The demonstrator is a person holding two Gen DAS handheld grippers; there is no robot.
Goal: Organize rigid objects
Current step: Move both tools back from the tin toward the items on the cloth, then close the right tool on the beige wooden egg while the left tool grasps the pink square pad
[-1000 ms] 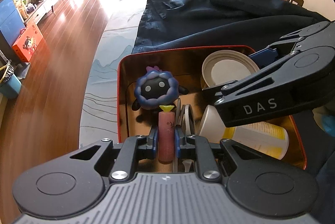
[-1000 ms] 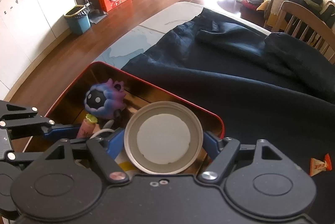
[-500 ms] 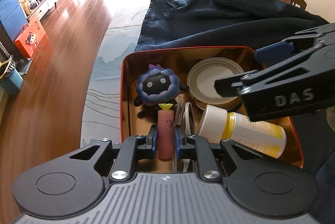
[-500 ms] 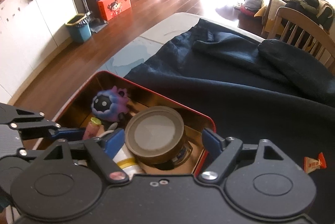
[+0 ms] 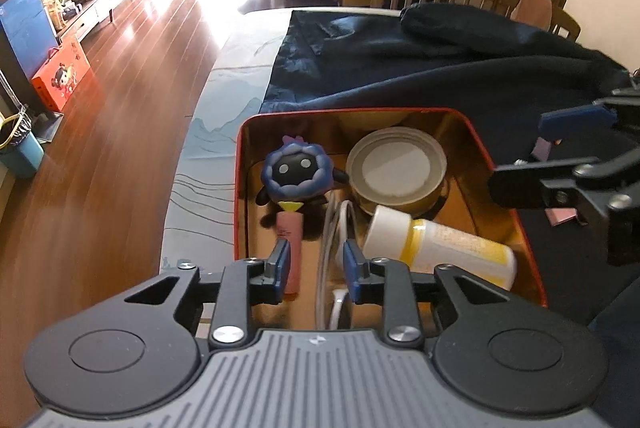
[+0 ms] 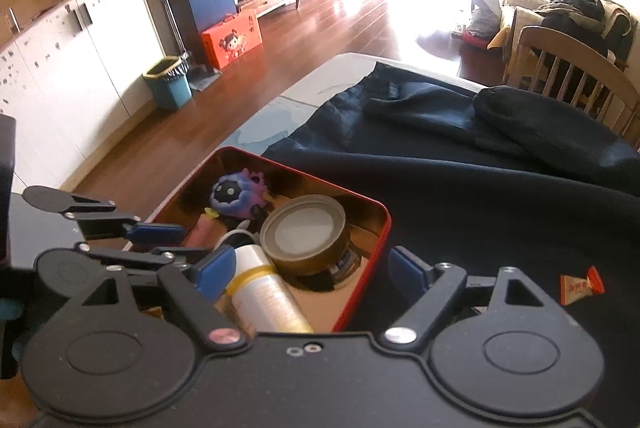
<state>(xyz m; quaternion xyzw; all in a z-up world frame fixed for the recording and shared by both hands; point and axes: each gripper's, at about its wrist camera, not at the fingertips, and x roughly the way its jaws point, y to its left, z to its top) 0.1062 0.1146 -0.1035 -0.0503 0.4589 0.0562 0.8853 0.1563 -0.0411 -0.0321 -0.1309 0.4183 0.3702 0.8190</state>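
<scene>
Two claws hang over one red-rimmed tin (image 5: 484, 152) at the edge of the desk (image 5: 208, 164). The left claw (image 5: 316, 262) has just been opening: its blue pads stand apart, and the pink tube (image 5: 289, 232) it let go lies on the tin's floor, close against the left pad, no longer pinched, with the white cable (image 5: 326, 248) running up between the pads. The right claw (image 6: 310, 274) is spread wide and grips nothing — its jaws have been widening, one pad above the white-and-yellow bottle (image 6: 262, 292) and the other outside the tin over the dark cloth (image 6: 460, 196). Inside the tin, the bottle lies on its side along the near right, cap toward the middle; the gold can (image 5: 396, 168) stands upright behind it in the far right corner, its pale lid up. A blue round figure (image 5: 298, 170) sits in the far left corner, just above the tube's yellow tip. On the cloth to the right lies an orange sweet wrapper (image 6: 582, 284), well apart from the tin. Beyond the desk stand wooden chairs (image 6: 572, 72) — and a bright wooden floor (image 5: 120, 76).
</scene>
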